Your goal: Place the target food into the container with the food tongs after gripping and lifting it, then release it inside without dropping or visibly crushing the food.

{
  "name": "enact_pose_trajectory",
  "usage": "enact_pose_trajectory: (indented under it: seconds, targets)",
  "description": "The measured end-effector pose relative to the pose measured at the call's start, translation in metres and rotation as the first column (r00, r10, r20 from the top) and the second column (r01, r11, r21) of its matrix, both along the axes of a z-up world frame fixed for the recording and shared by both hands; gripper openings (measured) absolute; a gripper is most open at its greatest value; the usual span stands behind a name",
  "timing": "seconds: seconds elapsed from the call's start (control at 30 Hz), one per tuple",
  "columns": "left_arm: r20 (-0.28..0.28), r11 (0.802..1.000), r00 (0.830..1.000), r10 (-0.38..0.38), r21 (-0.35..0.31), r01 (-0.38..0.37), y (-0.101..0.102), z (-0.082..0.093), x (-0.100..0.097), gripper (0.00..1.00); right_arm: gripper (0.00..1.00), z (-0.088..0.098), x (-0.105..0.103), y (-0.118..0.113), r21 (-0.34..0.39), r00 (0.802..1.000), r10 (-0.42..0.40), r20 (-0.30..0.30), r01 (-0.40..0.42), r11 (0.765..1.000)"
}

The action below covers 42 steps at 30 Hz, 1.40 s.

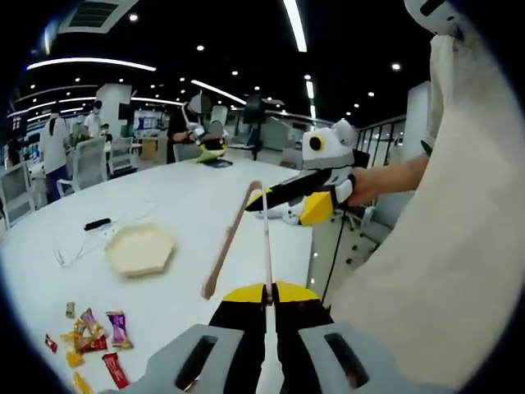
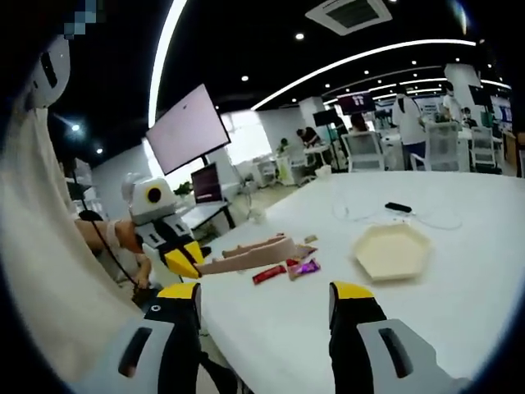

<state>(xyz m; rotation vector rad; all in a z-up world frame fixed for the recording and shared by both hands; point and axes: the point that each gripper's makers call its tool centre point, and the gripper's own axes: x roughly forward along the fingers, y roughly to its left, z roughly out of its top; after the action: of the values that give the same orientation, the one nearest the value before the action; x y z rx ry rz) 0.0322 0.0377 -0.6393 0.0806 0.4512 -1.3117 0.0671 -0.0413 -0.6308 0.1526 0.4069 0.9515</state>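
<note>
Pale wooden food tongs [image 1: 236, 234] rise from between my left gripper's [image 1: 267, 293] jaws, which are shut on one of the tongs' arms; the other arm splays down left, its tip above the white table [image 1: 180, 197]. Several wrapped candies [image 1: 92, 338] lie at the near left. Beyond them sits a cream hexagonal container [image 1: 139, 249], with nothing in it. My right gripper [image 1: 289, 197], held by a hand, hovers near the tongs' hinge end. In the right gripper view my right gripper [image 2: 264, 300] is open and holds nothing. The left gripper [image 2: 182, 261] holds the tongs [image 2: 250, 253] over the candies [image 2: 285, 269], left of the container [image 2: 392, 250].
A small black device [image 1: 97, 223] and a thin cable [image 1: 70, 254] lie beyond the container. The table's edge [image 1: 308, 246] drops off to the right. A person's pale sleeve [image 1: 443, 246] takes up the right side. Chairs and people stand far behind.
</note>
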Motion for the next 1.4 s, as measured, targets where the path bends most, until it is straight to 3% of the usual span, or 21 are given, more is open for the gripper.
enact_pose_trajectory:
  seconds: [0.17, 0.3, 0.5, 0.93, 1.03, 1.4]
  targets:
    - [-0.019, 0.999, 0.999, -0.027, -0.042, 0.026, -0.004, 0.01, -0.005, 0.0, 0.6, 0.01, -0.006, 0.007, 0.015, 0.997, 0.073, 0.021, -0.074, 0.997]
    - [-0.018, 0.998, 0.999, -0.039, -0.058, 0.038, -0.006, 0.016, -0.007, 0.0, 0.63, 0.021, -0.005, 0.008, 0.046, 0.996, 0.083, 0.038, -0.085, 0.995]
    - [-0.018, 0.995, 0.998, -0.056, -0.088, 0.054, -0.008, 0.026, -0.01, 0.0, 0.62, 0.028, -0.014, 0.015, 0.105, 0.99, 0.142, 0.017, -0.143, 0.984]
    - [-0.03, 0.98, 0.989, -0.146, -0.14, 0.141, -0.013, 0.046, -0.029, 0.0, 0.59, 0.046, -0.026, 0.032, 0.146, 0.968, 0.248, 0.03, -0.249, 0.957]
    - [-0.029, 0.979, 0.988, -0.152, -0.141, 0.147, -0.014, 0.046, -0.03, 0.0, 0.58, 0.047, -0.027, 0.033, 0.147, 0.966, 0.257, 0.027, -0.258, 0.955]
    - [-0.046, 0.971, 0.98, -0.195, -0.15, 0.186, -0.017, 0.049, -0.042, 0.0, 0.56, 0.056, -0.043, 0.048, 0.114, 0.929, 0.367, 0.048, -0.37, 0.922]
